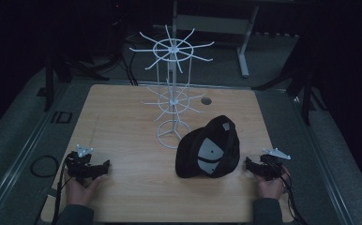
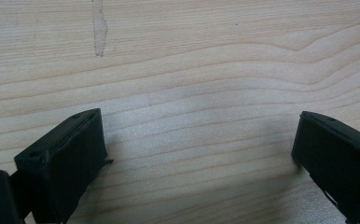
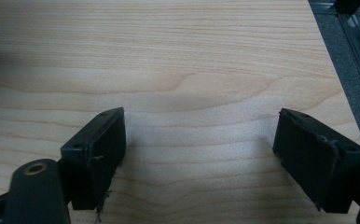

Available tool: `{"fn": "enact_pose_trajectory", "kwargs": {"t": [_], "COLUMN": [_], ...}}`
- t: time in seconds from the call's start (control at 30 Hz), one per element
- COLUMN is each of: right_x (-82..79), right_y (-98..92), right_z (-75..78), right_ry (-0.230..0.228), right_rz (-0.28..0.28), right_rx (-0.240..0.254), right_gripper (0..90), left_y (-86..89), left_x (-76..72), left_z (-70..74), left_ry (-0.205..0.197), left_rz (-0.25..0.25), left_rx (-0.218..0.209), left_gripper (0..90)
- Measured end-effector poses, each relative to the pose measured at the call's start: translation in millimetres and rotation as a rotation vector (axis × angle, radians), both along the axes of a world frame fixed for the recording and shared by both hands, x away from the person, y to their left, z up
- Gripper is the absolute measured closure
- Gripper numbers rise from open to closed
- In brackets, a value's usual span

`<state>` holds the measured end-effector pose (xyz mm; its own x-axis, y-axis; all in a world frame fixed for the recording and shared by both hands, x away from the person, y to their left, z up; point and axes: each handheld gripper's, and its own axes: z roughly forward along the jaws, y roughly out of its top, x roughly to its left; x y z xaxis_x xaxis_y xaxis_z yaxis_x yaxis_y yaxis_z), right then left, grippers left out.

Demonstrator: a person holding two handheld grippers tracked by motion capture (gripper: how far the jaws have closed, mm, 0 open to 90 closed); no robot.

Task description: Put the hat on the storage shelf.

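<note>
Nearest, at the table's (image 1: 137, 187) front edge, a person's hands hold the left gripper (image 1: 105, 165) and right gripper (image 1: 247, 164), each with its black jaws spread wide over bare pale woodgrain, gripping nothing. Just beside the right one lies a black cap (image 1: 209, 149), upturned, with grey lining patches; no lettering is legible. Beyond stands a white wire rack (image 1: 172, 89) with radiating hooks.
</note>
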<state>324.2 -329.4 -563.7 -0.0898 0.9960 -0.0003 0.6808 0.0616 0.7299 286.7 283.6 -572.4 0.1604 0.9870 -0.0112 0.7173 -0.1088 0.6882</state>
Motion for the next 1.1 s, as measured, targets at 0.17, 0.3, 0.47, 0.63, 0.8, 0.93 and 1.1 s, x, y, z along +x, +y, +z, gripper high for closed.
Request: {"fn": "enact_pose_trajectory", "kwargs": {"t": [0.17,0.3,0.47,0.63,0.8,0.93,1.1], "right_x": [-0.6,-3.6,-7.6,-11.4,-18.5,-26.0,-39.0], "right_y": [0.7,3.8,5.6,6.1,9.1,11.5,15.3], "right_z": [0.1,0.1,2.1,5.7,13.7,25.3,41.7], "right_ry": [0.000,-0.001,0.008,0.023,0.009,-0.029,-0.071], "right_rz": [0.001,0.007,0.024,0.036,0.071,0.098,0.145], "right_rx": [0.000,0.000,-0.002,-0.003,0.029,0.053,0.080], "right_gripper": [16.9,18.4,25.1,35.9,38.9,39.3,39.1], "left_y": [0.4,0.4,0.4,0.4,0.4,0.3,0.4], "left_x": [0.5,0.6,0.6,0.6,0.6,0.6,0.6], "left_z": [-0.1,-0.1,-0.1,-0.1,-0.1,-0.1,-0.1], "left_ry": [-0.001,-0.001,-0.001,-0.001,-0.001,-0.001,-0.001], "left_rz": [0.019,0.019,0.019,0.019,0.019,0.020,0.019], "left_rx": [-0.001,-0.001,-0.001,-0.001,0.000,-0.001,-0.001], "left_gripper": [2.9,2.9,2.9,3.0,3.0,3.0,3.0]}}
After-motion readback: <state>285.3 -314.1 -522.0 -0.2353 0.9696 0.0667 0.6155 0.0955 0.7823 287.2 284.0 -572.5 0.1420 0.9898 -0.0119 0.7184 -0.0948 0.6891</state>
